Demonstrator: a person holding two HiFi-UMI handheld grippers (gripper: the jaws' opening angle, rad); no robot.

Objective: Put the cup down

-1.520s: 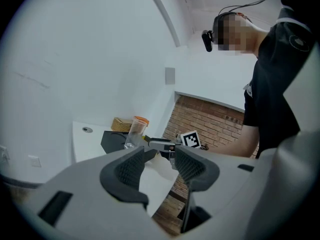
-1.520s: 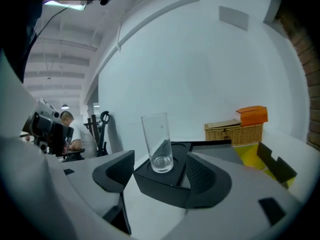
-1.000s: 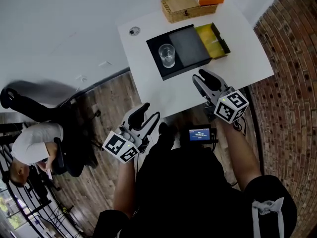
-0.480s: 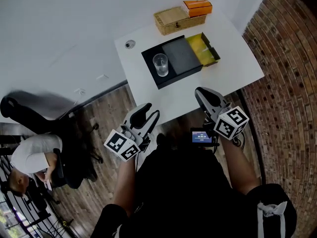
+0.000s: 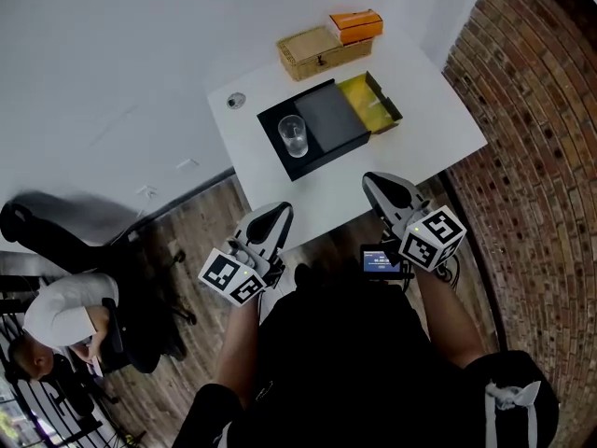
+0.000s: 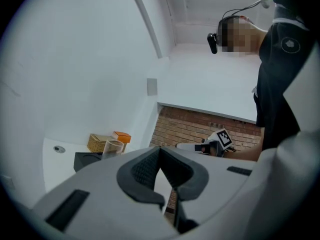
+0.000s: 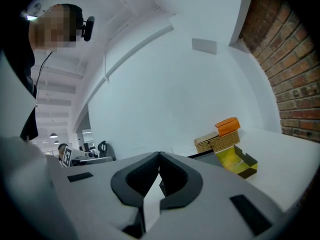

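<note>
A clear glass cup [image 5: 292, 136] stands upright on the black tray [image 5: 328, 117] on the white table [image 5: 429, 129]; it also shows as the cup [image 6: 114, 146] in the left gripper view. My left gripper [image 5: 275, 217] hangs off the table's near edge, over the wooden floor, well short of the cup. Its jaws are closing and meet at the tips with nothing between them. My right gripper [image 5: 379, 184] sits over the table's near edge, jaws closing too and touching, empty. Both sets of closed jaws show in the gripper views, left gripper [image 6: 160, 149] and right gripper [image 7: 159, 156].
A yellow open box [image 5: 371, 103] adjoins the tray. A wicker basket [image 5: 312, 51] and an orange box [image 5: 355, 25] stand at the table's far edge. A brick wall [image 5: 532, 157] runs on the right. A seated person [image 5: 56, 315] and a dark chair [image 5: 47, 217] are at lower left.
Both grippers have drawn back from the table toward my body. The left jaws went from wide open to shut, and the right jaws closed as well. The cup stays on the tray.
</note>
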